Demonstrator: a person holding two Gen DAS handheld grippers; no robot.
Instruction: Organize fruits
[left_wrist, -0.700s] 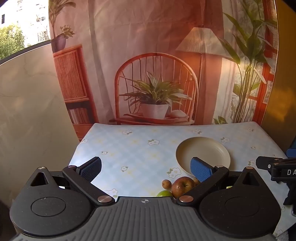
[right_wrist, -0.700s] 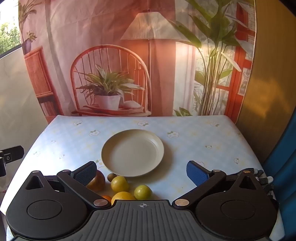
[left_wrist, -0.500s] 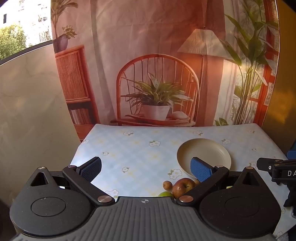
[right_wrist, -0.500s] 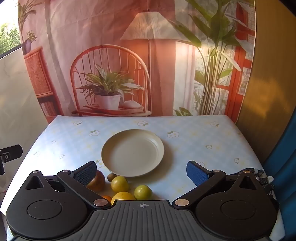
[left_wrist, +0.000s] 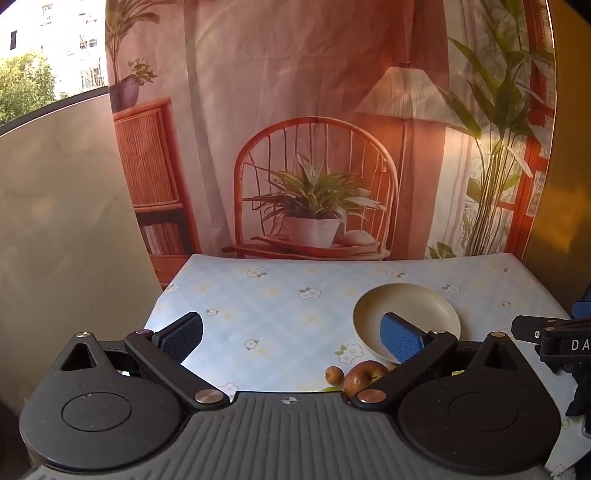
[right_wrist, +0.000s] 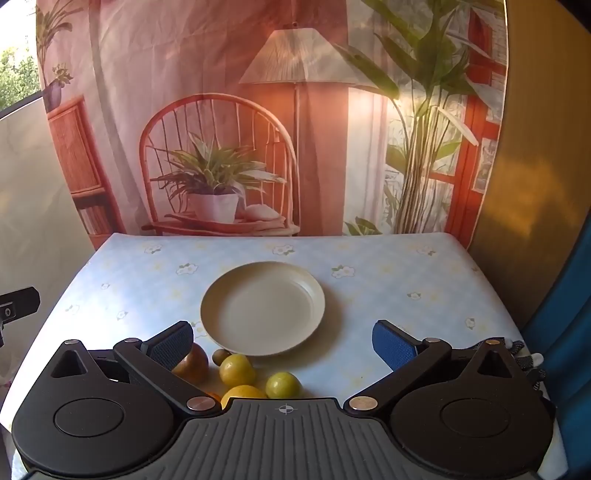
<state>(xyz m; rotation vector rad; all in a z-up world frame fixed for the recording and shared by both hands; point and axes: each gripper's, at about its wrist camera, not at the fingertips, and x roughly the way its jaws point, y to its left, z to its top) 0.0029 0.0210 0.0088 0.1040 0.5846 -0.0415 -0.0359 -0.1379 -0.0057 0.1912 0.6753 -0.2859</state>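
Nearest the right wrist camera, the right tongs (right_wrist: 282, 341) stand spread wide with nothing between the blue pads, tilted down over the near edge of the worktop (right_wrist: 388, 280). Just under them the fruit lies in a loose cluster on the flowered cloth: a big yellow fruit (right_wrist: 242, 394) half hidden by the tool body, a small green-yellow one (right_wrist: 283, 384) beside it, another yellow one (right_wrist: 236, 369) behind, a red apple (right_wrist: 192, 363) partly covered by the left-hand finger, and a small brownish fruit (right_wrist: 219, 356) touching none of the others clearly (it sits right at the plate's rim). The cream plate (right_wrist: 263, 308) comes next, bare, near the middle of the worktop.

From the left wrist camera, the left tongs (left_wrist: 291, 332) are likewise wide apart and hold nothing, poised over bare cloth to the left of the fruit. Farthest back hangs a printed backdrop (right_wrist: 258, 129) of a chair, a potted plant and a lamp.
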